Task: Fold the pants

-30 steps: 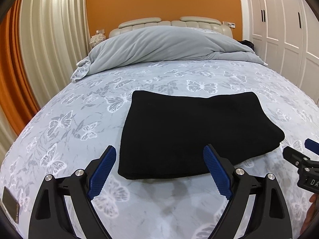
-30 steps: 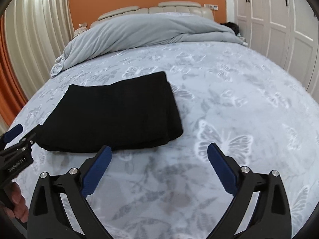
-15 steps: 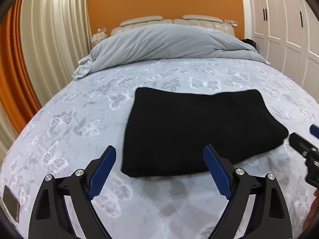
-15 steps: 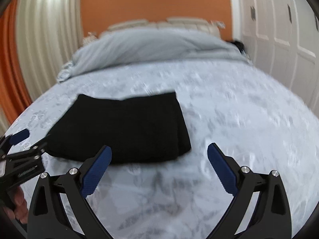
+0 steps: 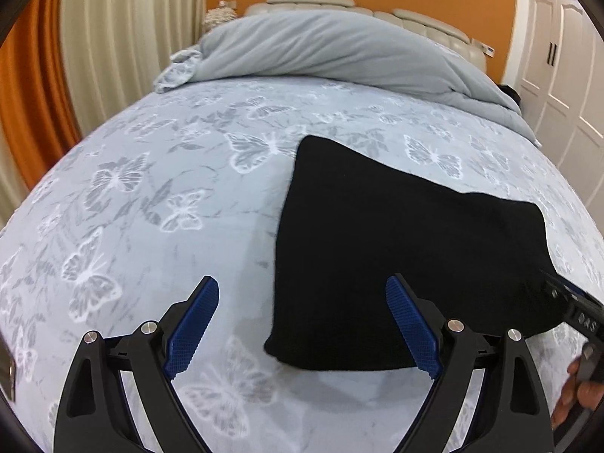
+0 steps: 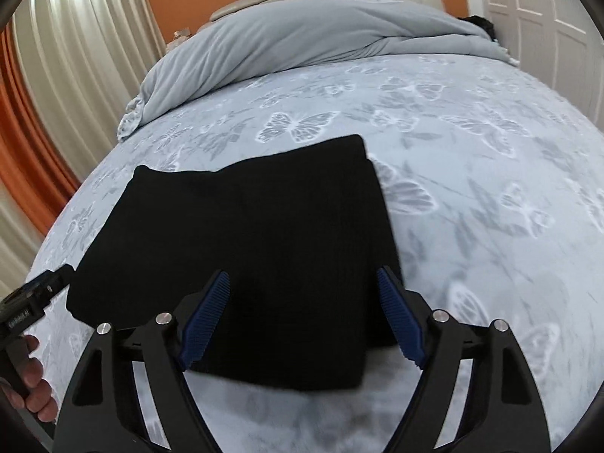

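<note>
Both tools gape: left tool (image 5: pixel 302 321), right tool (image 6: pixel 302 315) over folded pants (image 6: pixel 241 249).

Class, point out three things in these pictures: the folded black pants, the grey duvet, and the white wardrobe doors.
pants (image 6: pixel 256 249), right wrist view, middle of the top folded layer.
duvet (image 5: pixel 332 53), left wrist view, middle of the bunched heap.
wardrobe doors (image 5: pixel 566 56), left wrist view, a door panel.

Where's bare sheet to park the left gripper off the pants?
Butterfly-print bedsheet lies bare between the folded black pants and the curtains, under the open left gripper. Crowded: the open right gripper over the pants, grey duvet beyond.
</note>
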Demonstrator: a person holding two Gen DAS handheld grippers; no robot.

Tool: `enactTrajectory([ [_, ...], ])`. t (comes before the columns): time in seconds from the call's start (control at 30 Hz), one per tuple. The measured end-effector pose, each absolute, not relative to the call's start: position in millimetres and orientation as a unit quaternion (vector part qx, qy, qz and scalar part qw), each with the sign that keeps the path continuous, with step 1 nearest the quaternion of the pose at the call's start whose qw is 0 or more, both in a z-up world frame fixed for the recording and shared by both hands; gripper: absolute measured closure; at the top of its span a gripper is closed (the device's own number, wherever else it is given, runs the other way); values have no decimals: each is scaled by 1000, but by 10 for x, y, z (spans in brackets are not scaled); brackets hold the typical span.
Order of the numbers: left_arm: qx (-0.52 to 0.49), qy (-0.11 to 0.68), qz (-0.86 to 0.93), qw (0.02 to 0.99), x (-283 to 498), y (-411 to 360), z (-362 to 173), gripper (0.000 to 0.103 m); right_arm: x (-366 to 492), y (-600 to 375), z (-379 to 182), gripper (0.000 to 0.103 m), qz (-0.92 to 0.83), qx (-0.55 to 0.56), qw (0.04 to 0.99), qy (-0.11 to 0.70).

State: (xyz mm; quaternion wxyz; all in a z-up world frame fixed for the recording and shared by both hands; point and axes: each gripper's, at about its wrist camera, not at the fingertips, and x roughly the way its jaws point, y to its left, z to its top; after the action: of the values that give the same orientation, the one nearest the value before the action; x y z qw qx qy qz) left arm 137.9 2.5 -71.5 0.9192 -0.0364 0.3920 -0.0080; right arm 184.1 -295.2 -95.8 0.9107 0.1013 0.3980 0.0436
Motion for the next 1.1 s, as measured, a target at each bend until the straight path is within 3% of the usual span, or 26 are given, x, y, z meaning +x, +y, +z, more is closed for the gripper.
enactTrajectory([
  [0.03,-40,397,-10,917,1411,25,-749,15,1856,-2957,-973,45,39,98,912,398],
  [0.1,-46,406,-18,912,1465,31,-817,15,1856,-3017,-905,83,44,109,915,387],
  [0.23,-67,412,-34,908,1546,85,-908,15,1828,-3104,-656,85,59,116,925,357],
  [0.27,-69,410,-39,909,1565,84,-919,15,1889,-3116,-739,84,47,93,923,370],
  [0.4,-54,410,-46,909,1601,30,-989,15,1933,-3342,-933,39,16,138,908,396],
  [0.43,-52,410,-46,909,1608,25,-1011,15,1933,-3366,-894,38,16,145,906,398],
  [0.5,-61,411,-54,908,1631,50,-1017,15,1906,-3405,-829,12,22,154,907,392],
  [0.7,-158,457,-89,871,1900,272,-1228,10,2008,-3333,-1208,11,71,214,867,443],
  [0.73,-186,461,-94,863,1945,331,-1285,10,2005,-3307,-1207,18,76,210,872,435],
  [0.77,-198,457,-98,861,1960,357,-1301,10,2008,-3276,-1187,32,86,205,876,428],
  [0.8,-201,451,-104,864,1979,359,-1287,12,2001,-3277,-1161,53,93,211,875,425],
  [0.83,-200,448,-115,864,1993,342,-1279,14,1990,-3309,-1109,61,104,234,870,421],
  [0.9,-218,450,-158,851,2014,306,-1272,67,1927,-3321,-975,70,123,253,868,409],
  [0.93,-227,450,-153,850,1983,310,-1203,77,1886,-3313,-915,70,128,256,868,405],
  [1.0,-215,435,-157,860,1859,299,-999,84,1713,-3286,-758,70,148,267,865,398],
  [1.1,-212,439,-180,854,1581,328,-744,84,1334,-3288,-632,69,158,253,861,412],
])
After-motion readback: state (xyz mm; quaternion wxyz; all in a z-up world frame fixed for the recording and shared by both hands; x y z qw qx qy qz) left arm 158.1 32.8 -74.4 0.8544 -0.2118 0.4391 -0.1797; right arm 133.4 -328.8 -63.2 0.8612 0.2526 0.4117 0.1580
